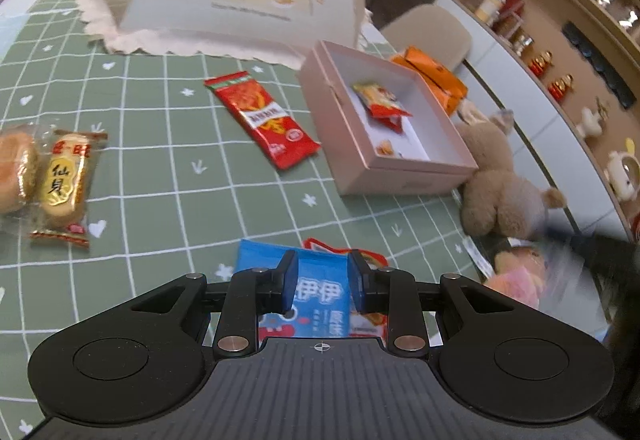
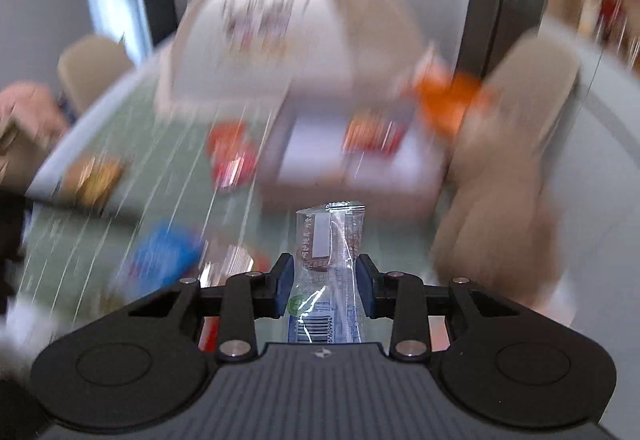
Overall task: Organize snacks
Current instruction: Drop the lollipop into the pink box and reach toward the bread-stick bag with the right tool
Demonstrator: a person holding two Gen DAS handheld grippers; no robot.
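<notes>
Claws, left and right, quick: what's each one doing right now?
Left claw: around the blue snack packet; grip unclear.
Right claw: closed on a clear-wrapped snack.

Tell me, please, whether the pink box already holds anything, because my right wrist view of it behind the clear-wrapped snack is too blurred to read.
Observer: Yes. The pink box is open, and one red and yellow packet lies inside.
Operator: Thank you. Where is the left gripper?
Observer: The left gripper hangs over a blue packet, fingers apart.
Operator: What else lies loose on the cloth?
Observer: A long red packet lies left of the box, and a yellow cracker packet lies farther left.
</notes>
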